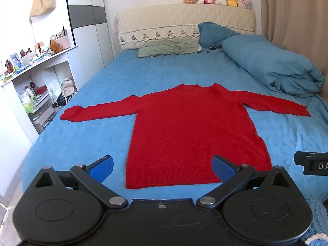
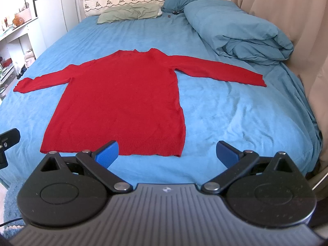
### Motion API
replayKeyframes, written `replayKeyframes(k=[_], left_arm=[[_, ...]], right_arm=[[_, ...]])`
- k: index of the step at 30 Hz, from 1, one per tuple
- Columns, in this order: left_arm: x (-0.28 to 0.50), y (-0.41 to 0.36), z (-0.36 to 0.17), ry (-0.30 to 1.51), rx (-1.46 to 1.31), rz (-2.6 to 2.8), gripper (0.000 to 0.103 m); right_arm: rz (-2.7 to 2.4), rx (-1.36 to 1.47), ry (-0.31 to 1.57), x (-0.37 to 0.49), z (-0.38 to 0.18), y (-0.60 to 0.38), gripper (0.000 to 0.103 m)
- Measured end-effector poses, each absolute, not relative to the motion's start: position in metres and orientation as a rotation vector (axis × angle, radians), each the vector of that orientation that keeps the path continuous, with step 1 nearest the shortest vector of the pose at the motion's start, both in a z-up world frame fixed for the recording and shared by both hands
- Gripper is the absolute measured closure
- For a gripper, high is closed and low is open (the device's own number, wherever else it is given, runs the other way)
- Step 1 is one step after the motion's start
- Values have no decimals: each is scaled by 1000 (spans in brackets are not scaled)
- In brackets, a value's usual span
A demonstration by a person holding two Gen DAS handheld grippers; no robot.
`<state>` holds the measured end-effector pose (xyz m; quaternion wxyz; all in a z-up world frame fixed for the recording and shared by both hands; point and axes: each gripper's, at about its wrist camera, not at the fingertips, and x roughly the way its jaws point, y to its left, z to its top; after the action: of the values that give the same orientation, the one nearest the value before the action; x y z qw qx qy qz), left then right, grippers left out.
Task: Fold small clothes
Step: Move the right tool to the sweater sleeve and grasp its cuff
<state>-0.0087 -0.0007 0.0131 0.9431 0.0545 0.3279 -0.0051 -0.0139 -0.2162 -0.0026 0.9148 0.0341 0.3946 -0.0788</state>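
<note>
A red sweater (image 1: 190,127) lies flat on the bed (image 1: 102,94), spread open with both sleeves stretched out to the sides and nothing folded yet. Its long axis runs straight away from both grippers: the ribbed hem (image 2: 131,146) is the near edge, the collar the far one, toward the green pillow (image 1: 168,48) and the headboard.

The left gripper (image 1: 163,167) hovers just short of the hem with its jaws wide and empty, lined up with the hem's left and middle part. The right gripper (image 2: 167,151) is likewise wide and empty, facing the hem's right corner (image 2: 178,153). Both sit level and point forward along the garment, side by side, about equally near. Neither touches the cloth.

Each sleeve lies well ahead and outward, the left sleeve (image 1: 98,110) on the left gripper's side, the right sleeve (image 2: 221,70) on the right's, so a sleeve fold would likely suit each arm on its own side
</note>
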Motion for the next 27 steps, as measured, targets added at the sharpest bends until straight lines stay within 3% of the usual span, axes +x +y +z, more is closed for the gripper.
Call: replayKeyframes(k=[8, 17, 27], left_arm=[[51, -16, 29, 642, 139, -36, 0], [208, -65, 10, 646, 170, -137, 0], [367, -121, -30, 769, 194, -180, 0]], right_arm=[[-179, 90, 808, 18, 8, -230, 0], [-322, 151, 827, 149, -16, -292, 0], [-503, 317, 781, 279, -64, -399, 0]])
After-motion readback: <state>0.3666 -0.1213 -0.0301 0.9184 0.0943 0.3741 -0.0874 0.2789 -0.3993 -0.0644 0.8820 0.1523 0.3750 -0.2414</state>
